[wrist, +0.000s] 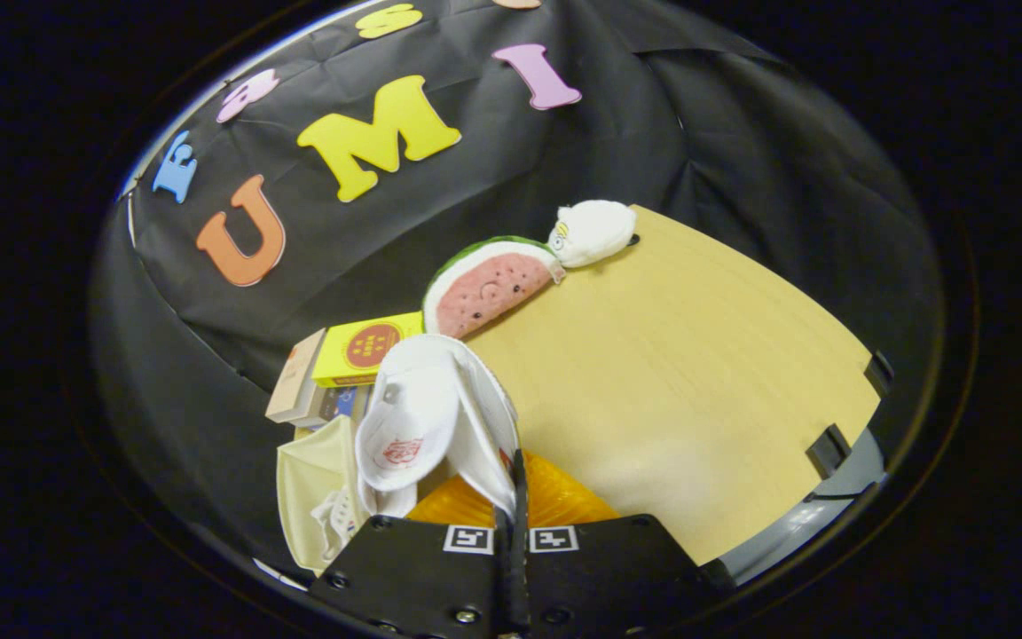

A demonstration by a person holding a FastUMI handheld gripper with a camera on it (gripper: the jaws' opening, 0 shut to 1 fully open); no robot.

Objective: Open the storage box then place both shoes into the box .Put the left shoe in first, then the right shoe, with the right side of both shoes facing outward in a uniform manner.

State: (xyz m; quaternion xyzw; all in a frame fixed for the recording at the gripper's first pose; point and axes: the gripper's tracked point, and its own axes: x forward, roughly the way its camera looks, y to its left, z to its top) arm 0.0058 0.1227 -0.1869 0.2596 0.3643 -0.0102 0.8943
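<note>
Gripper: your gripper (511,524) has its fingers pressed together on the collar edge of the white canvas shoe (427,417).
Shoe: it hangs above the orange ribbed thing (555,501).
Advice: keep it level and squeeze firmly while you carry it.

This is a staged recording booth, not a lived-in room: black cloth (653,124) hangs creased as the wall right behind a pale wooden counter (680,373). Along the counter's far edge sit household props, a plush watermelon slice (489,288), a small white plush toy (595,231) and a few stacked boxes (334,368).
</note>
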